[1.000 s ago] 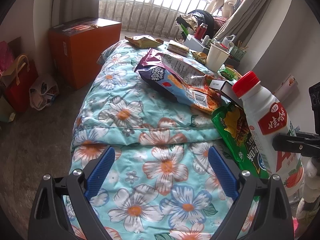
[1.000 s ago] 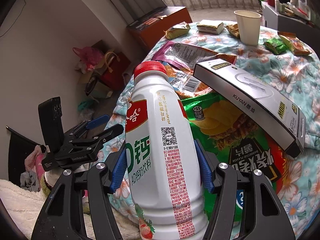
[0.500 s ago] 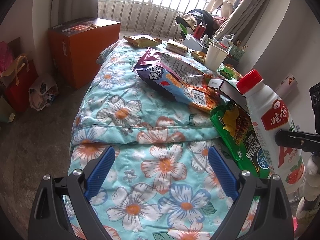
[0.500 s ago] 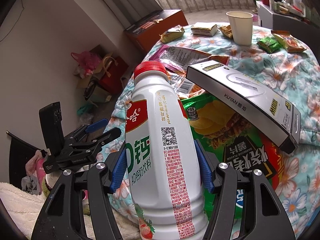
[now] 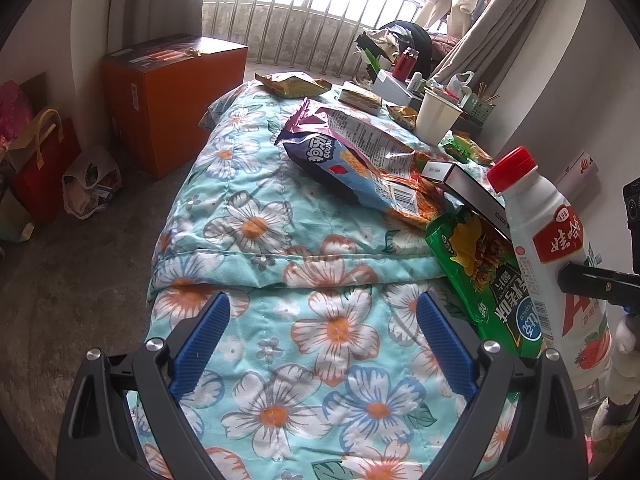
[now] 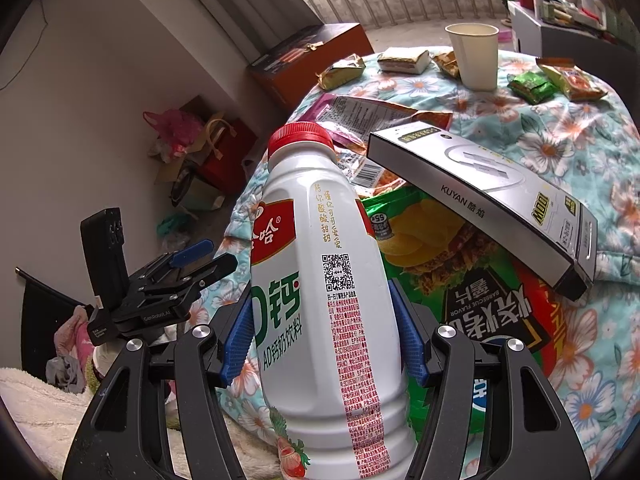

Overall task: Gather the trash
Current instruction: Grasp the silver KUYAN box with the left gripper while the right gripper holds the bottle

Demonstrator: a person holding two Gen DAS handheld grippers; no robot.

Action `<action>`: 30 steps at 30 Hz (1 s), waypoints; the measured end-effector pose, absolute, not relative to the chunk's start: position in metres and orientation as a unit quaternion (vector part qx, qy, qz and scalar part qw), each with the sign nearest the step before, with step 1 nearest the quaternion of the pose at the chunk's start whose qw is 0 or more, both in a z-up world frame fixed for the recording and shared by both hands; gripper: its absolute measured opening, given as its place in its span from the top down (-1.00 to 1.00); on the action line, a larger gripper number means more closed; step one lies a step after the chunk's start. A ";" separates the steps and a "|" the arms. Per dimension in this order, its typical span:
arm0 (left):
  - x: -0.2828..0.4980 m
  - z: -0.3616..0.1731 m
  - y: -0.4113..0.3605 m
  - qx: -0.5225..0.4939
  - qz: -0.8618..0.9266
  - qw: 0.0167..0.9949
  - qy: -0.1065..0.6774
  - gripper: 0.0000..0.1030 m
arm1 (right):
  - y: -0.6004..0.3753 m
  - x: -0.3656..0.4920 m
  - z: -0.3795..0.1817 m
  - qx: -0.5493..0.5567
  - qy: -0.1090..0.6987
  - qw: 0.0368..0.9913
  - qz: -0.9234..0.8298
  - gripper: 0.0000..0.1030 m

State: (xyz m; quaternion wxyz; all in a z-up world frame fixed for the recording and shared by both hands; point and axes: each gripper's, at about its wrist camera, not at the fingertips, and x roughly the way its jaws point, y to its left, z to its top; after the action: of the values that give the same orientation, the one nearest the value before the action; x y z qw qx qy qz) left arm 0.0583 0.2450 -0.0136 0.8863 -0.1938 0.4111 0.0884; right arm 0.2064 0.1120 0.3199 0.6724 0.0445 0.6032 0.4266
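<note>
A white drink bottle [image 6: 320, 240] with a red cap is held upright, and my right gripper [image 6: 320, 320] is shut on its body, both blue pads pressing its sides. In the left wrist view the same bottle [image 5: 548, 248] hangs at the right edge, over a green chip bag [image 5: 480, 272]. My left gripper [image 5: 323, 304] stands open with nothing between its fingers, above the floral quilt [image 5: 280, 240]. On the quilt lie a purple snack bag [image 5: 352, 156], a grey carton [image 6: 480, 184] resting on the green chip bag [image 6: 440, 248], and a paper cup [image 6: 476, 56].
Small wrappers [image 6: 340, 72] and snack packs [image 6: 532, 86] lie at the quilt's far end. An orange box [image 5: 172, 96] stands on the floor to the left, with shopping bags [image 5: 44, 160] against the wall. A cluttered desk [image 5: 404, 80] sits by the window.
The bottle in my right gripper has drifted slightly rightward in the left wrist view, with the grip unchanged. My left gripper has stayed put and open.
</note>
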 end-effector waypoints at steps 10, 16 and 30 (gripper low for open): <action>0.063 -0.009 0.240 -0.194 0.078 0.891 0.404 -0.79 | 0.079 0.222 0.330 0.093 0.592 0.692 0.402 -0.13; 0.071 0.002 0.232 -0.196 0.053 0.901 0.384 -0.79 | 0.042 0.231 0.341 0.126 0.568 0.725 0.369 -0.13; 0.135 0.019 0.231 -0.317 -0.085 0.879 0.346 -0.76 | -0.066 0.227 0.326 0.225 0.558 0.767 0.223 -0.14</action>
State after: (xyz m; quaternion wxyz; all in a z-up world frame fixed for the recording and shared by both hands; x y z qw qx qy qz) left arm 0.1349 0.2311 0.0194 0.8790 -0.3170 0.3459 -0.0847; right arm 0.2275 -0.0656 0.3262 0.7667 0.2254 0.5582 0.2230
